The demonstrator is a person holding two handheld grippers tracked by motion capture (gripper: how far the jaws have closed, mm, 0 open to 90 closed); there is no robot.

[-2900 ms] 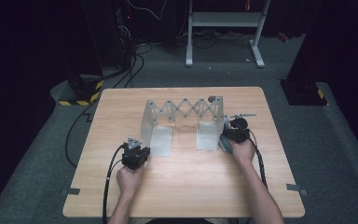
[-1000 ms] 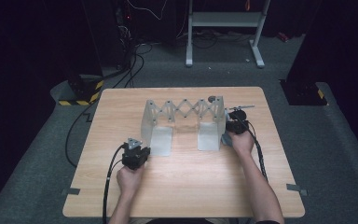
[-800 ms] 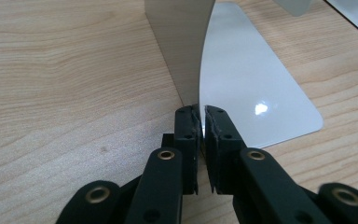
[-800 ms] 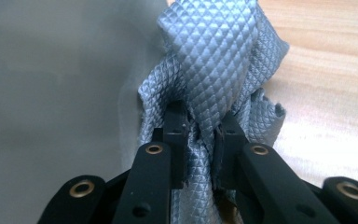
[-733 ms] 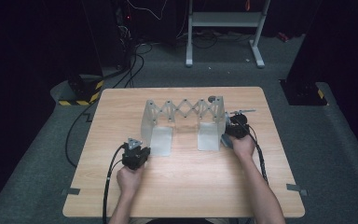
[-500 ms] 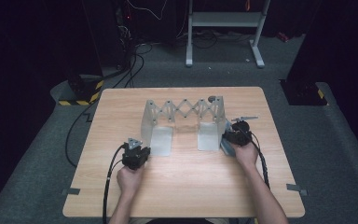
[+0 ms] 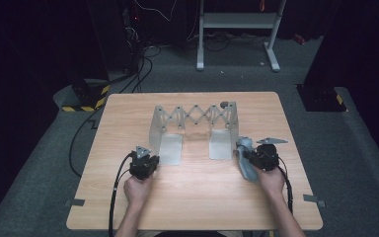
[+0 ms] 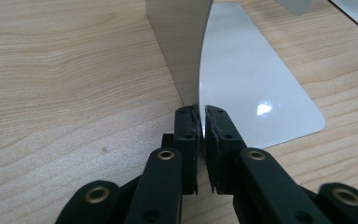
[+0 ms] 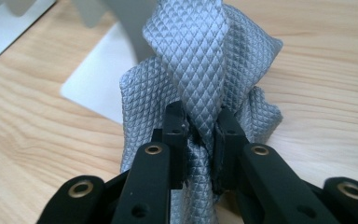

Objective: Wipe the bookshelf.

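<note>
The right gripper pinches a soft, limp grey necktie mid-fold beside the metal expanding rack, whose thin, stiff left plate the left gripper clamps.

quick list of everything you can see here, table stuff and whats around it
metal rack: 1, silver, two L-shaped end plates joined by a scissor lattice, middle of table
grey cloth: 1, silver-grey diamond weave, bunched, by the rack's right plate
table: 1, light wood
white stand: 1, floor behind table
cables: several, black, floor at back left
left gripper: 1, black, shut on the rack's left plate edge
right gripper: 1, black, shut on the cloth
hands: 2, bottom edge
</note>
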